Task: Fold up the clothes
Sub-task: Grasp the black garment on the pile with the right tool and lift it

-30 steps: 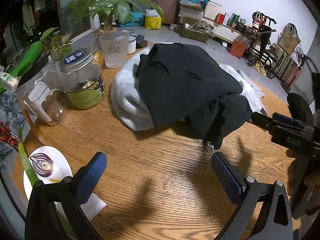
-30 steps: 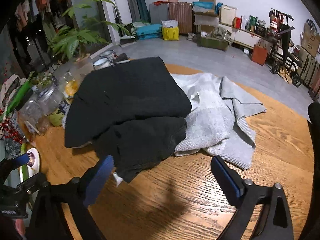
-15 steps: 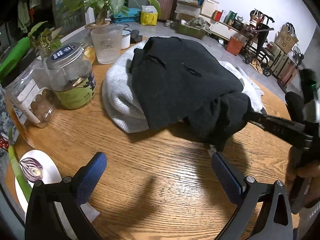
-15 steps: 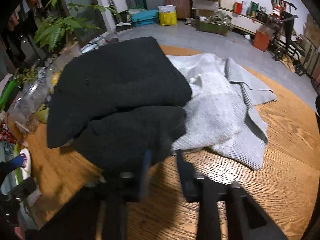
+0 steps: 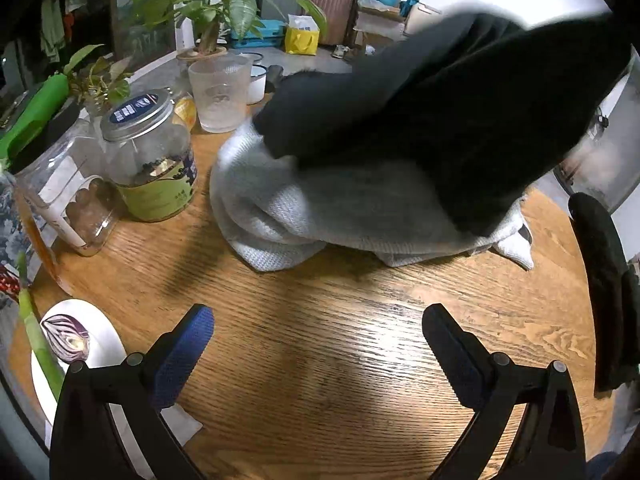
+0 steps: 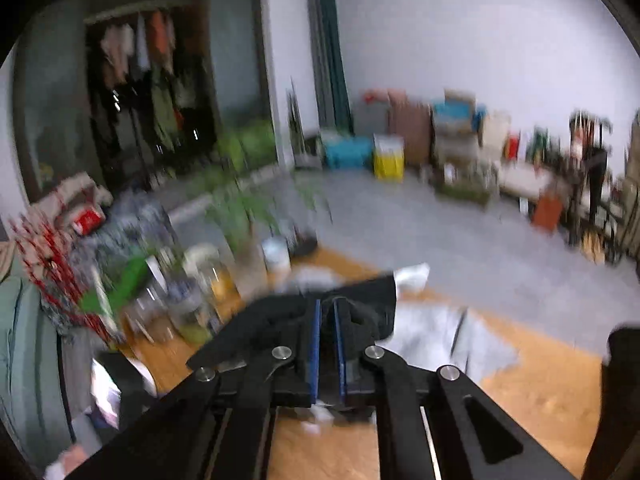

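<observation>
Two right fingers clamp the black garment; left fingers spread wide, empty.

The surface is grained wood with a soft sheen; the black garment looks matt and fleecy, the grey sweater a coarse knit; the jar is clear, with a dull metal lid
</observation>
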Motion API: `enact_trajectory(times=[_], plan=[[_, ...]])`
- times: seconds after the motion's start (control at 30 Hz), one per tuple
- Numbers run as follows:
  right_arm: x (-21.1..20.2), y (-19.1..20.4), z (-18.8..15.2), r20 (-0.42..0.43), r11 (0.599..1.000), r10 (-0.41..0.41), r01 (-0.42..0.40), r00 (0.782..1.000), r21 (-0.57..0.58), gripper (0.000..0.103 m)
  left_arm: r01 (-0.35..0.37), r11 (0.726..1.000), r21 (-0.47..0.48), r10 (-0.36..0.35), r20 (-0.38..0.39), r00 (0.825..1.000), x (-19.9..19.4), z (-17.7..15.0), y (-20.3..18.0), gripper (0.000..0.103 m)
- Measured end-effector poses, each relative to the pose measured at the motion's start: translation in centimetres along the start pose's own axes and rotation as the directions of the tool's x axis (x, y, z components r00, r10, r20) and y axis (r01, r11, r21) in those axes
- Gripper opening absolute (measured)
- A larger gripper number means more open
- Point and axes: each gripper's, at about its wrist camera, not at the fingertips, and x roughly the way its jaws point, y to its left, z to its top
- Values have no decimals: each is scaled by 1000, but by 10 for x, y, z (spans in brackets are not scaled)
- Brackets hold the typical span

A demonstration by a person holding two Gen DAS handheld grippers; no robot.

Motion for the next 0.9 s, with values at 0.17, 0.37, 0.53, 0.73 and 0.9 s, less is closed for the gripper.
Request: enact_trajectory(times=[0.17, 0.37, 0.53, 0.73, 0.9], plan=[[-107, 17, 51, 326, 998, -35, 52, 945, -43, 1, 1, 1000, -6, -1, 25, 1000, -9, -1, 0, 103], [-119, 22, 58, 176, 1000, -10, 13, 984, -12, 86, -17, 1000, 25, 17, 2, 1000, -6, -7, -9, 103], [-15, -11, -32, -209, 997, -29, 44, 977, 65, 85, -51, 998, 38, 52, -12, 999, -6, -14, -9, 103], [76, -79, -177, -533, 953, -46, 197, 845, 229, 77, -88, 995, 43, 90, -24, 996, -8, -20, -3, 103], [115, -101, -235, -584, 902, 74, 196, 808, 384, 79, -95, 994, 49, 96, -35, 995, -7, -21, -5, 103]])
